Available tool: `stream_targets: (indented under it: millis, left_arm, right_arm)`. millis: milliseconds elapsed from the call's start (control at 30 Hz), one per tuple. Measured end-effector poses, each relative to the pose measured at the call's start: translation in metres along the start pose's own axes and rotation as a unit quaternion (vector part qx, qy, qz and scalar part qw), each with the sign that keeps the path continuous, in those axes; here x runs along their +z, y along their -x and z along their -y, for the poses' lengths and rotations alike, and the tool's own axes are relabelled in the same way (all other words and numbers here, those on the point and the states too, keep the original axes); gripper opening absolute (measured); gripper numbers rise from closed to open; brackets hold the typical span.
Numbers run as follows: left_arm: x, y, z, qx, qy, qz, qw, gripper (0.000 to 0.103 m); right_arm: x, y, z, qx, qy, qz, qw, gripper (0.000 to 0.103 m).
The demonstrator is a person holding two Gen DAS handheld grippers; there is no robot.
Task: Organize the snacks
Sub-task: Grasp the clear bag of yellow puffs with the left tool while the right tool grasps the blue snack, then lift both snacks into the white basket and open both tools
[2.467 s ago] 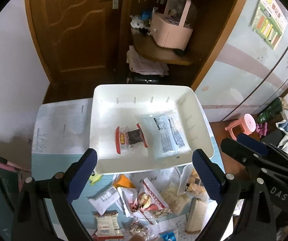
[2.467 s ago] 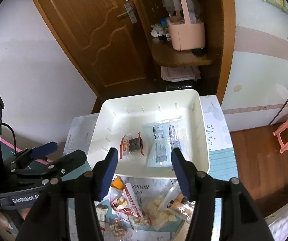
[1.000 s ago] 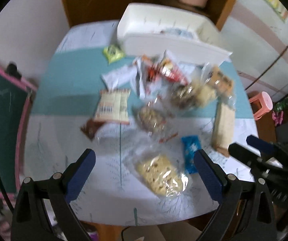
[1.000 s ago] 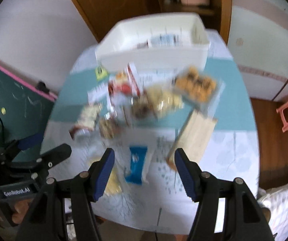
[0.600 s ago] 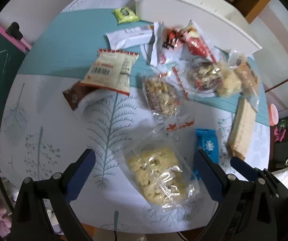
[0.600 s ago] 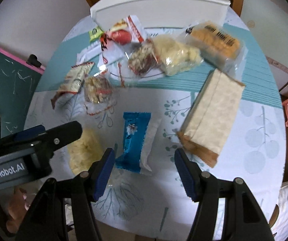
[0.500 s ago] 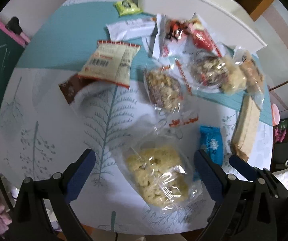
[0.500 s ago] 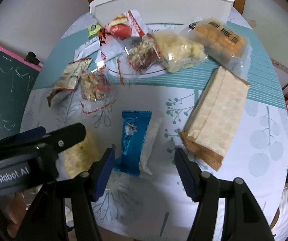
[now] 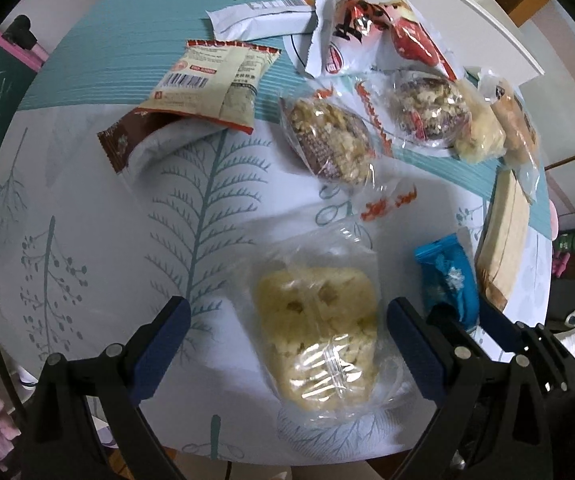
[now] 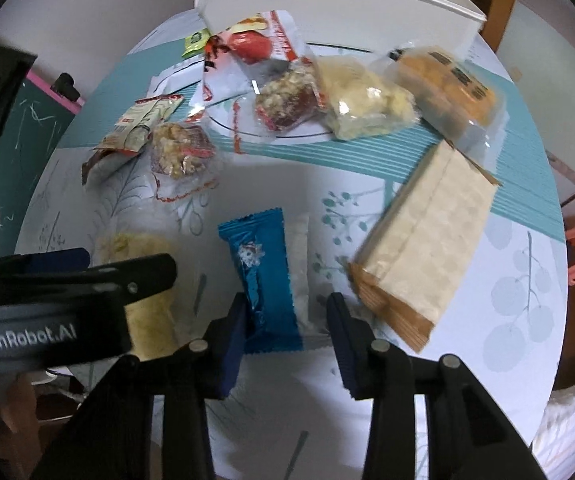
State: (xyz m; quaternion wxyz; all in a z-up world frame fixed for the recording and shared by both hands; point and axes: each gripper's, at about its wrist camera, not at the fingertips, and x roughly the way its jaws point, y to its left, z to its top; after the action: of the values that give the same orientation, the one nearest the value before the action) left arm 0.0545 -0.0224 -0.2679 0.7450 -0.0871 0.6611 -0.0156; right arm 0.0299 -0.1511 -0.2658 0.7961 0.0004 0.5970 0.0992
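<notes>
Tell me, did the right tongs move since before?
Yes. The right tongs came down from over the white bin to the blue snack packet, closing around it.

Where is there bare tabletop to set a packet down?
Free: the white stretch left of the yellow cake bag, below the brown-ended packet; also right of the tan wafer pack. Crowded: the heap before the white bin.

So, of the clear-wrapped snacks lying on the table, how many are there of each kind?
Pale yellow cakes: 2
Nutty brown cakes: 2
Orange bread pack: 1
Total: 5
</notes>
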Motion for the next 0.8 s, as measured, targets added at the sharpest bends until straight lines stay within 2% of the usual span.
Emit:
stream_targets:
  millis: [200, 400, 433, 800]
  left_arm:
    - [-0.022, -0.008, 0.003, 0.007, -0.020, -0.012, 0.9997, 0.095]
    - [-0.033, -0.009, 0.008, 0.009, -0.034, -0.012, 0.9993, 0.068]
    - [-0.032, -0.007, 0.009, 0.009, -0.041, -0.010, 0.9991, 0.058]
    - [-0.015, 0.011, 0.000, -0.001, -0.044, 0.011, 0.9990, 0.056]
  right_arm:
    - [-0.005, 0.005, 0.003, 0.003, -0.004, -0.008, 1.000, 0.039]
    - [-0.005, 0.007, -0.003, 0.008, 0.005, -0.012, 1.000, 0.039]
    - [-0.004, 0.007, -0.003, 0.010, 0.005, -0.013, 1.000, 0.039]
    - [-0.002, 0.014, -0.009, 0.018, 0.022, -0.003, 1.000, 0.038]
